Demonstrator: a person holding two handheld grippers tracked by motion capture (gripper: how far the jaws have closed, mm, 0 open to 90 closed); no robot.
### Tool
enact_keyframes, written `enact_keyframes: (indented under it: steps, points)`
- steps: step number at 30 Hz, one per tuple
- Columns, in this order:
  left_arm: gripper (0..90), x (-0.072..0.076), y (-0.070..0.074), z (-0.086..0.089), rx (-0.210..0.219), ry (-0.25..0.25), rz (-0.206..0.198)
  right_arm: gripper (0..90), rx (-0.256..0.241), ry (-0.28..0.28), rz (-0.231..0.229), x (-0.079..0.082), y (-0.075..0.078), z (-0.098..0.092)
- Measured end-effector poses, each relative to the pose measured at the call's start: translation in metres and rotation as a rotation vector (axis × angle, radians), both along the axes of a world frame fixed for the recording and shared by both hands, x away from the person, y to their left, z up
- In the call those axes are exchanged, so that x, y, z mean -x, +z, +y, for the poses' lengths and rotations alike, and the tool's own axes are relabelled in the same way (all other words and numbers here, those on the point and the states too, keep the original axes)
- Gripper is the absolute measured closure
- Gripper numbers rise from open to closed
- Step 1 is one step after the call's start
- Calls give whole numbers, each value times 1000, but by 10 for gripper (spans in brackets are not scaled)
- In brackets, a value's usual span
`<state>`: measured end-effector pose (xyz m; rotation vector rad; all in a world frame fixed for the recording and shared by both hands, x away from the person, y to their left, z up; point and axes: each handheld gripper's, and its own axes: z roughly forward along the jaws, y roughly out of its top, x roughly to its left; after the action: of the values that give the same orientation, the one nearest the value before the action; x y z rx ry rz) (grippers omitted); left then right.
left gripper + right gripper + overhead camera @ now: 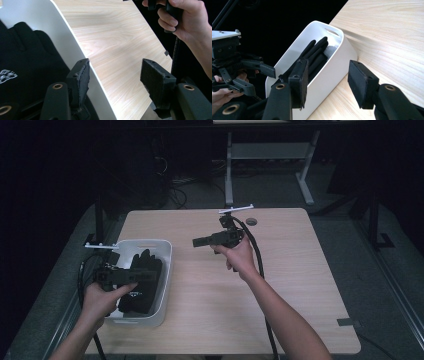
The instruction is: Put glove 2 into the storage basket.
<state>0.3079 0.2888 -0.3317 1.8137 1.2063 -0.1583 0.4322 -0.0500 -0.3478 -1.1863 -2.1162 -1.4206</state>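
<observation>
Forearms come in from the bottom edge onto the light wooden table (280, 285), whose middle and right side lie bare out to the edges. At its front-left corner stands a white bin (162, 285) holding black gloves (145, 280); one glove bears a small white checkered logo (7, 75), its lettering unreadable. The left gripper (113, 80) hangs over the bin's right wall, jaws spread. The right gripper (327, 82), raised mid-table, points at the bin, jaws spread, empty.
</observation>
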Motion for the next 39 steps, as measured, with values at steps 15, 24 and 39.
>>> enact_keyframes:
  steps: [15, 24, 39]
  points:
    - [381, -5, 2, -23, -19, -46, -4, 478, -15, -21, 2, 8, 0, -26]
    - [353, -8, 3, -41, -15, -76, -11, 466, -21, -48, 1, 15, -3, -47]
    - [322, -10, 1, -62, -23, -115, -14, 419, -38, -86, 10, 22, -7, -72]
